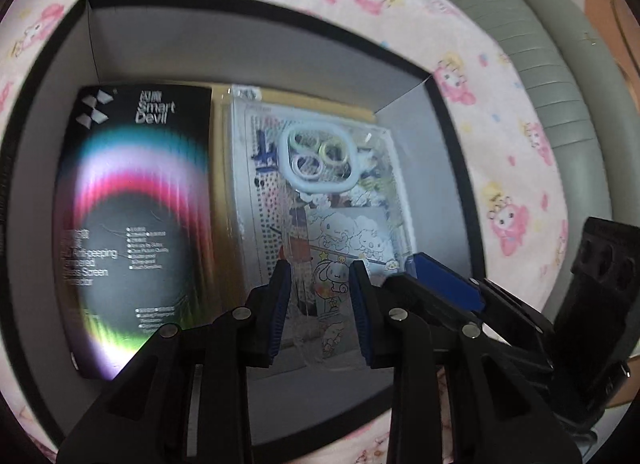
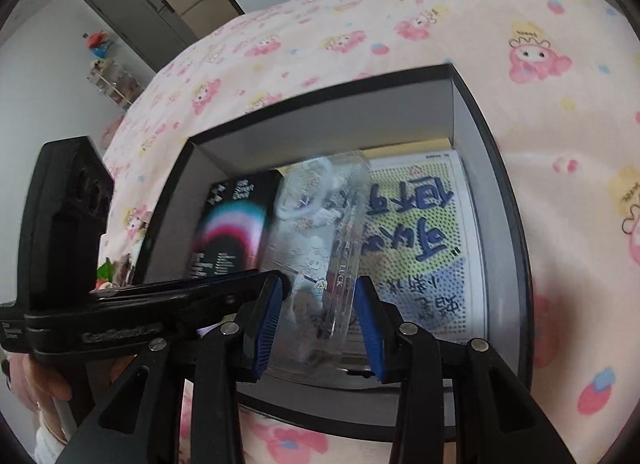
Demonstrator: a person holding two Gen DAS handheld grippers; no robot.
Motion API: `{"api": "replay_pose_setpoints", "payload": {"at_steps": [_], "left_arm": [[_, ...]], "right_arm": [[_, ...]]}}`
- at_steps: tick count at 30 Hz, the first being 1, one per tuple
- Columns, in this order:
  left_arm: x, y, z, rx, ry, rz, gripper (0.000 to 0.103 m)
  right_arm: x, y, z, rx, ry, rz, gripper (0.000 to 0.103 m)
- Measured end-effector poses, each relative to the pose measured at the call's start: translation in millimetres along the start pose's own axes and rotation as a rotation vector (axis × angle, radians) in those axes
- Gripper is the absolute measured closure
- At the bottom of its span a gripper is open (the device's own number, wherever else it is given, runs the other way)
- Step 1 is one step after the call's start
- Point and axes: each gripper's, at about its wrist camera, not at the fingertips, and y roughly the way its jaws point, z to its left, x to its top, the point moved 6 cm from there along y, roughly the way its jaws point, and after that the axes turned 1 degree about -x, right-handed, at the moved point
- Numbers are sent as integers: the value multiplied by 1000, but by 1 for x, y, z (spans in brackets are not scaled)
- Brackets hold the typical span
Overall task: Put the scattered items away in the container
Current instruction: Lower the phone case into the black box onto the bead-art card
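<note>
Pink cartoon-print bedsheet all around us, and sunk into it sits the black-rimmed box with its grey inner walls, straight ahead of and below both tools.

We're looking down the left gripper first. Its blue pads stand partly apart, and the near end of a clear phone case with cartoon stickers runs between them. Whether those pads actually press on it, we cannot tell; the plastic is see-through and blurred. The case stretches away from the fingertips, its pale blue camera ring at the far end, over the inside of the box.

Off to the left of that gripper, flat on the box floor, lies the black screen protector pack with its rainbow arc. Beyond the box to the upper right, a grey padded frame.

Over to the right gripper: the case fills the gap from pad to pad here, tilted on its edge, and we call that clamped. Ahead and to the right of these fingers, a dotted printed packet lies in the box under the case. The left tool reaches in from the left, its tip at the case's left edge, a hand on its grip. Behind the bed, a dark wardrobe.
</note>
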Motion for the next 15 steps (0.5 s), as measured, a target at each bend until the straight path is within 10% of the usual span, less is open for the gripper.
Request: {"api": "replay_pose_setpoints", "payload": {"at_steps": [8,15], "left_arm": [[-2,-4,-1,-25,16,-21,75],[-2,7,9,95,-2,-3,75]], "right_arm": [[6,-17,-12,-19,14,-44,68],[14,-28,-23,-202,-34,-118,68]]}}
